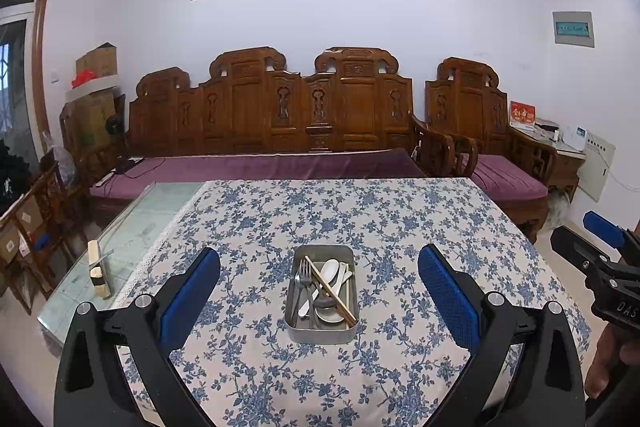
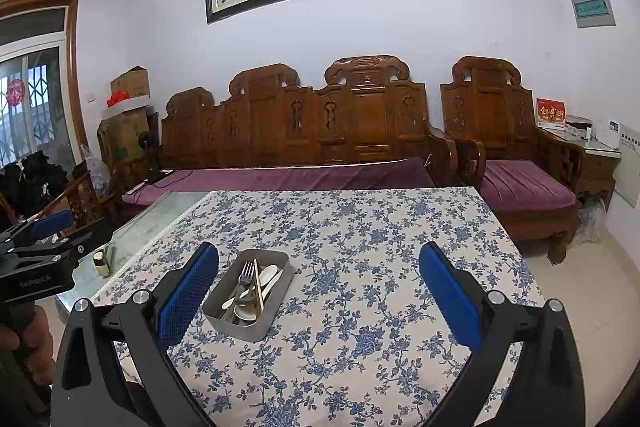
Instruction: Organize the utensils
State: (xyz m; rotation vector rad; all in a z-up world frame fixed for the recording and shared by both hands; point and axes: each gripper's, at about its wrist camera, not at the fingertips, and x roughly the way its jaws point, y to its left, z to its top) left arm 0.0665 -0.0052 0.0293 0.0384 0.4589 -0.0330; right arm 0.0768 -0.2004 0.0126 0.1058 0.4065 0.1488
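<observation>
A metal tray [image 1: 346, 334] stands on the floral tablecloth [image 1: 400, 227]. In it lie a fork [image 1: 305, 277], white spoons [image 1: 330, 270], a metal spoon and wooden chopsticks [image 1: 330, 289], all mixed. My left gripper [image 1: 319, 291] is open and empty, held above the table with the tray between its blue pads. My right gripper [image 2: 319, 287] is open and empty, to the right of the tray [image 2: 240, 327], which sits by its left pad [image 2: 188, 295]. The right gripper shows at the left view's right edge [image 1: 608, 259].
A small wooden block [image 1: 98, 273] stands on the bare glass strip at the table's left side. A carved wooden sofa [image 1: 272, 131] with purple cushions runs behind the table, with an armchair [image 1: 492, 147] at right. Boxes and clutter fill the left side of the room.
</observation>
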